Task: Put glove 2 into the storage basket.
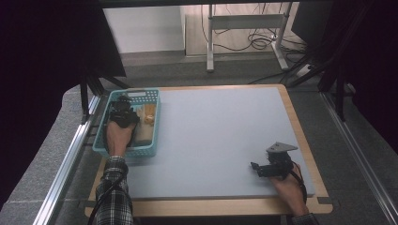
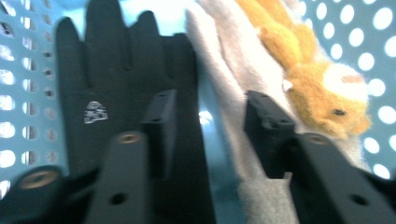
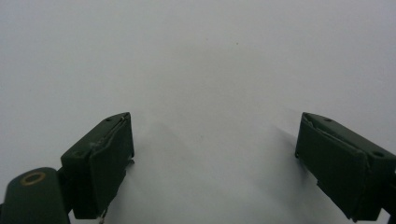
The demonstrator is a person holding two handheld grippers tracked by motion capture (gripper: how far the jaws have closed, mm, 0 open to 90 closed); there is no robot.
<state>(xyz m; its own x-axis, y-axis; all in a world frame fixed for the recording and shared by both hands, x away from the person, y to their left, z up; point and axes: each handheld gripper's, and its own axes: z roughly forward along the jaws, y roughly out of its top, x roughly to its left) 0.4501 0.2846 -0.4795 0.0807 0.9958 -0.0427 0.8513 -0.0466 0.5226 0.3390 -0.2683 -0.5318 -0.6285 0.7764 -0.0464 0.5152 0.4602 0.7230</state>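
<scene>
My left gripper (image 2: 205, 126) is down inside the turquoise perforated plastic basket (image 1: 104, 132), which sits at the near-left part of the pale grey padded surface (image 1: 216, 136). Through the left gripper view I see its jaws parted, with nothing pinched between the pads: one jaw lies over the black fabric glove (image 2: 116, 79), which is spread flat with its fingers pointing away from me, and the other jaw rests above the light beige cloth (image 2: 233, 93) beside it. In the gap between the jaws I can see the bare basket floor and the edges of both fabrics. I cannot tell whether either pad actually touches the fabric beneath it. An orange plush toy animal (image 2: 313, 79) lies on the beige cloth, just beyond the right-hand jaw, against the basket's dotted wall.

In the high view the left hand (image 1: 116, 136) reaches in over the basket's near rim, and the glove is mostly hidden under the gripper.

My right gripper (image 1: 256, 168) hovers low over the near-right part of the surface, well apart from the basket. Its jaws stand wide open, with bare surface between them.
</scene>
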